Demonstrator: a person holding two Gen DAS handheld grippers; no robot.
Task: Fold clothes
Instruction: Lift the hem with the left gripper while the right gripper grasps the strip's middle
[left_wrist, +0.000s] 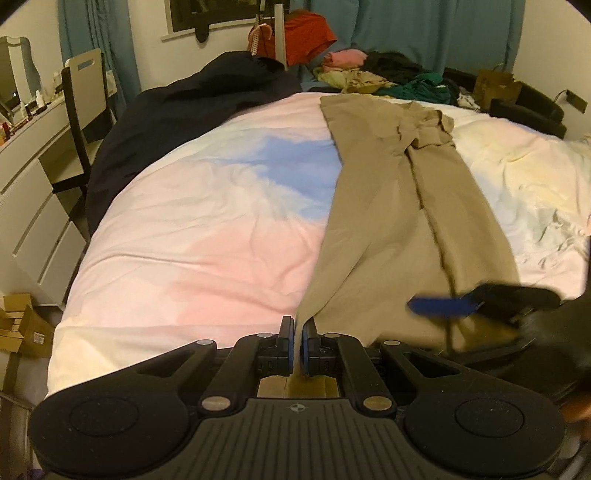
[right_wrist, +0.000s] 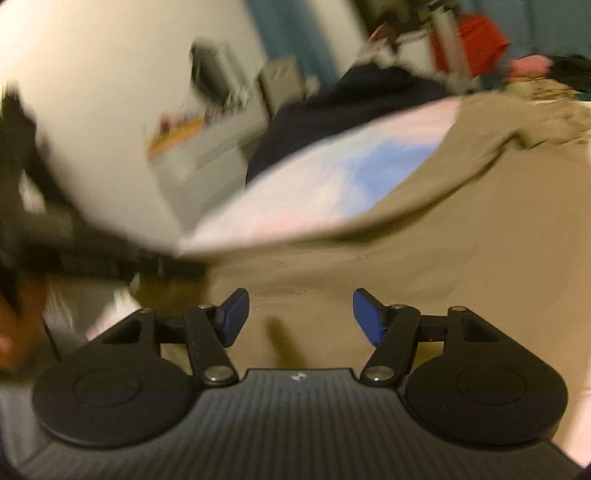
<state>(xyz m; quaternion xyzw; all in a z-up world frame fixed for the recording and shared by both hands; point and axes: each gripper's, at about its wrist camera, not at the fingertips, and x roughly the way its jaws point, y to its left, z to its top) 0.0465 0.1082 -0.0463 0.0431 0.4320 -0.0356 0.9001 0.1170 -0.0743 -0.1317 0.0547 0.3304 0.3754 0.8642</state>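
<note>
Stretching away from both hands toward the far end of the wide bed with its pink, white and blue cloud-print cover (left_wrist: 207, 236), the long khaki cloth trousers (left_wrist: 373, 206) lie flat, legs side by side, hems nearest and the rumpled waist farthest, so their long axis runs straight ahead of the fingers. The left gripper (left_wrist: 298, 341) has its fingers pressed together, pinching the near hem of the left leg at the bed's edge. The right gripper (right_wrist: 300, 317), blurred in the left wrist view, sits just beside it over the right leg's hem, fingers spread with cloth beneath but none visibly caught, so that corner looks not yet taken. Around the bed: a dark navy blanket (left_wrist: 177, 122), a heap of mixed clothes (left_wrist: 384, 74), teal curtains (left_wrist: 424, 33), a white drawer unit (left_wrist: 33, 206).
</note>
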